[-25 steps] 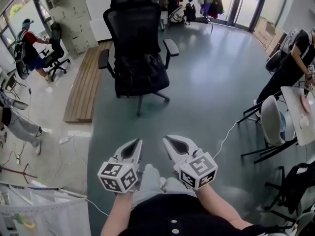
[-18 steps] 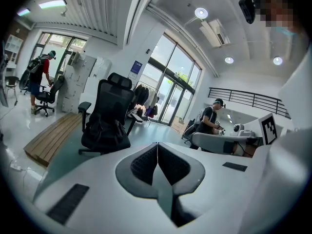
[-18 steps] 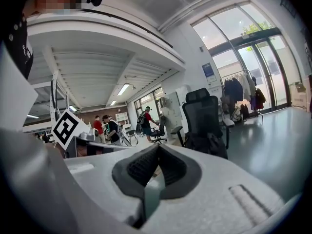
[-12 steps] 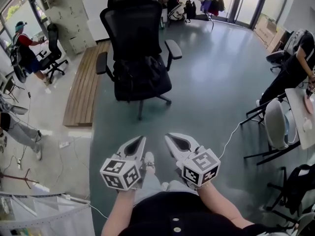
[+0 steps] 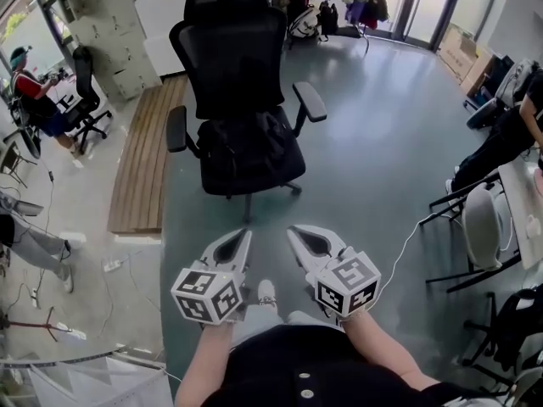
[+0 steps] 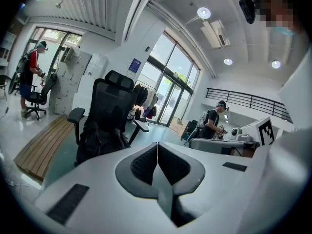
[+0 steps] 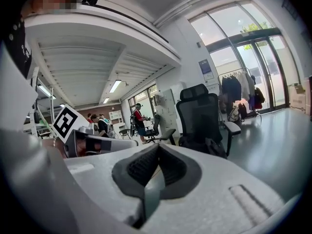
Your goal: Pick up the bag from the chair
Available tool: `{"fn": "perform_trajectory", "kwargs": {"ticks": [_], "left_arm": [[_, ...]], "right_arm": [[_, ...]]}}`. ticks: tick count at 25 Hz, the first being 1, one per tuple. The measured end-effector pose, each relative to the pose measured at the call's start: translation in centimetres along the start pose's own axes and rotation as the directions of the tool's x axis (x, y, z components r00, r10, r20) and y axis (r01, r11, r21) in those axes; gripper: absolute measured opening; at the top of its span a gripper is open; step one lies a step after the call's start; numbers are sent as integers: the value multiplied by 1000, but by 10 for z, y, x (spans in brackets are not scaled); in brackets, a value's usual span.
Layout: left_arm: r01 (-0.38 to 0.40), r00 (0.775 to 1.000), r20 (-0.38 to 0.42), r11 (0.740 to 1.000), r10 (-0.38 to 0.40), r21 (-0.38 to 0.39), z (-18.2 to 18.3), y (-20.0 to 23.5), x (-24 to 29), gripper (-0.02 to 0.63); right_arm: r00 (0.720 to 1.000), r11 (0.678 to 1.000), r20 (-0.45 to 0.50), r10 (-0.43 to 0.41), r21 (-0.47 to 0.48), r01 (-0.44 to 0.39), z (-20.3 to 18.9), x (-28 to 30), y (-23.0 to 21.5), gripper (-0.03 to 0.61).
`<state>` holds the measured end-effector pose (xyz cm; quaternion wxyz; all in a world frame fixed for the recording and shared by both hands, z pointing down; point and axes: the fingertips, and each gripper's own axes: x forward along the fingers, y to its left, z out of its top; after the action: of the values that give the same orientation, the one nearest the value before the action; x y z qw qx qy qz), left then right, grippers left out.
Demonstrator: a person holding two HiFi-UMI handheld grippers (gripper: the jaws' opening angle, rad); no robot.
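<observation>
Head view looks steeply down; claw views share the chair.

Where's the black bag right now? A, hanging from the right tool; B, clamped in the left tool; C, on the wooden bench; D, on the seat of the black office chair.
D: the head view shows the black bag lying on the black office chair seat, between its armrests.

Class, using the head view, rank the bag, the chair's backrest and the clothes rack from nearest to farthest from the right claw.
1. Bag, on the chair, ahead and slightly left of the right claw.
2. Backrest, upright behind the bag.
3. Clothes rack, far back, to the right.
</observation>
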<state>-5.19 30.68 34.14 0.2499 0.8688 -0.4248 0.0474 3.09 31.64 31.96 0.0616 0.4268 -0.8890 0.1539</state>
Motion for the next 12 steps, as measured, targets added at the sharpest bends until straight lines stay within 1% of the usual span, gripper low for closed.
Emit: {"fn": "perform_trajectory", "kwargs": {"ticks": [7, 12], "left_arm": [[35, 999, -2, 999, -35, 9, 39, 56, 31, 20], [58, 998, -19, 998, -58, 5, 55, 84, 49, 20]], "right_arm": [[1000, 1000, 10, -2, 24, 2, 17, 70, -17, -2], [1000, 1000, -2, -11, 24, 11, 26, 103, -25, -2]]}}
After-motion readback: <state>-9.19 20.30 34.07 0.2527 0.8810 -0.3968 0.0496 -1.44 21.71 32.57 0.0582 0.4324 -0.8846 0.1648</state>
